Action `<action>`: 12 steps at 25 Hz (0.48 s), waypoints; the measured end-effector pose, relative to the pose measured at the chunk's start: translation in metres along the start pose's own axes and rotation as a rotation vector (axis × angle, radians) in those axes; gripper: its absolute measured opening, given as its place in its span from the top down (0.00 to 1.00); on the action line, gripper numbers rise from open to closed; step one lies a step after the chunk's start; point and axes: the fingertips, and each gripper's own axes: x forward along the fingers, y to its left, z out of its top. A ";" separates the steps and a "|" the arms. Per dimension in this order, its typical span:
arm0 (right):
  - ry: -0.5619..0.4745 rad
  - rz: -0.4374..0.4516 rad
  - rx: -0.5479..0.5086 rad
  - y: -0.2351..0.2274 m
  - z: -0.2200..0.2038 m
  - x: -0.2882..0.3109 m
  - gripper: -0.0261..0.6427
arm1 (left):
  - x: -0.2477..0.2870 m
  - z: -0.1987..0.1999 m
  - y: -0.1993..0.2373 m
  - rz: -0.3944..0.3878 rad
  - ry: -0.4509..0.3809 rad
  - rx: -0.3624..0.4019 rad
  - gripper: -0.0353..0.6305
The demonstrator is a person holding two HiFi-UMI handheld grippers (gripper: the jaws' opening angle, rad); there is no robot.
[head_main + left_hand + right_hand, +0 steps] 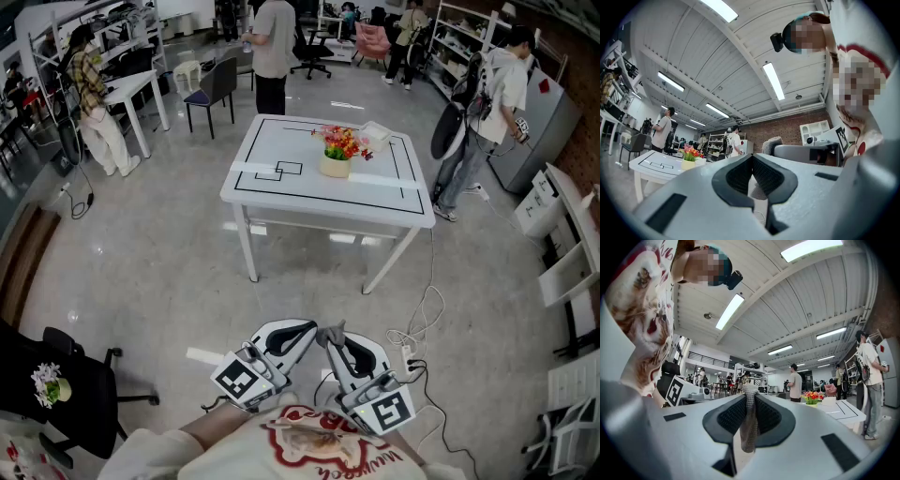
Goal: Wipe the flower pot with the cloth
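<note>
A cream flower pot (335, 167) with red and yellow flowers stands on the white table (281, 192) across the floor, far from both grippers. My right gripper (331, 339) is shut on a grey knitted cloth (329, 333). The cloth (749, 425) hangs between the closed jaws in the right gripper view. My left gripper (307, 329) is held close beside it, shut with nothing between its jaws (752, 158). Both are held near my chest, tips nearly touching. The pot is small in the left gripper view (688, 164) and in the right gripper view (812, 403).
Bare grey floor lies between me and the table. A white cable and power strip (410, 349) lie on the floor to the right. A black chair (66, 375) is at my lower left. People stand around the table's far sides; white shelves (562, 244) line the right wall.
</note>
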 end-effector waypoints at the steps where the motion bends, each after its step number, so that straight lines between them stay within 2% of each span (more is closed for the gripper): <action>1: 0.003 0.000 0.000 0.001 -0.001 0.001 0.89 | -0.001 0.000 0.001 -0.001 0.000 0.000 0.94; 12: 0.017 -0.001 0.007 0.002 -0.006 0.010 0.90 | -0.004 0.000 0.010 0.002 0.002 -0.004 0.94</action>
